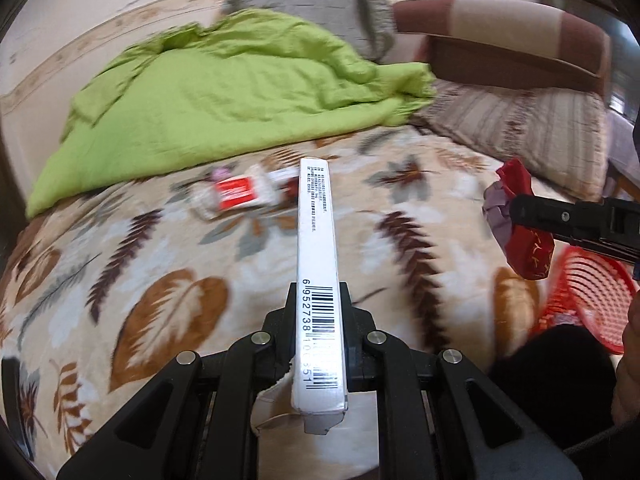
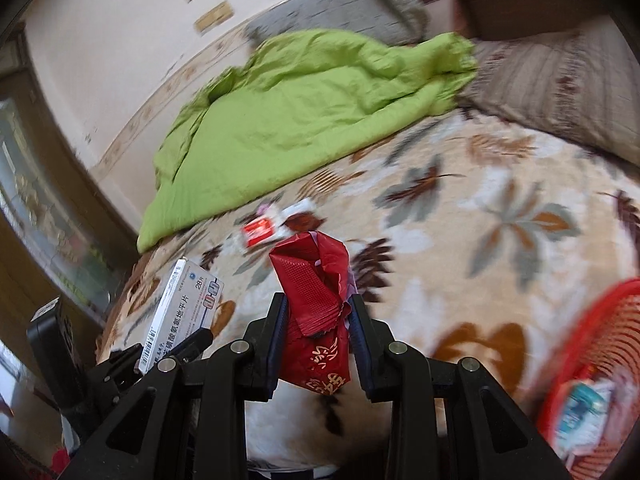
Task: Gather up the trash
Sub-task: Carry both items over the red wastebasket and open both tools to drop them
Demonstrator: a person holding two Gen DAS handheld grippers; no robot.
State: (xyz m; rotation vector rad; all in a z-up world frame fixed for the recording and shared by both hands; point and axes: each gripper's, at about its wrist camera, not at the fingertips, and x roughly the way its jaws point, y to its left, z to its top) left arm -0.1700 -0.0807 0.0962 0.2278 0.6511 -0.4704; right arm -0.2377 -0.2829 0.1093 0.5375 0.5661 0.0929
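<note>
Left wrist view: the left gripper (image 1: 318, 300) has its jaws pinching a long, flat white medicine box (image 1: 316, 264) by its narrow edge, barcode side up; the stiff card box juts straight ahead out of the jaws over the leaf-patterned blanket (image 1: 168, 280). Ahead of the jaws, past the box's far end, lies a crumpled red-and-white wrapper (image 1: 236, 194), blurred, not yet picked up. Off to the right the right gripper (image 1: 516, 210) carries a glossy red foil wrapper (image 1: 524, 240), and below it stands the red plastic mesh basket (image 1: 592, 300). Right wrist view: the right gripper (image 2: 318, 308) has its jaws pinching the red foil wrapper (image 2: 316, 300), a creased, crinkly sachet with a serrated edge and gold lettering, standing up between the pads. To the left of the jaws the left gripper (image 2: 176, 354) holds the medicine box (image 2: 180, 312); to the right and low sits the basket (image 2: 584, 340), some packaging already inside. Both pieces appear lifted and on their way to the basket; the next move calls for bringing each over the rim and releasing, the light foil likely to cling or flutter.
</note>
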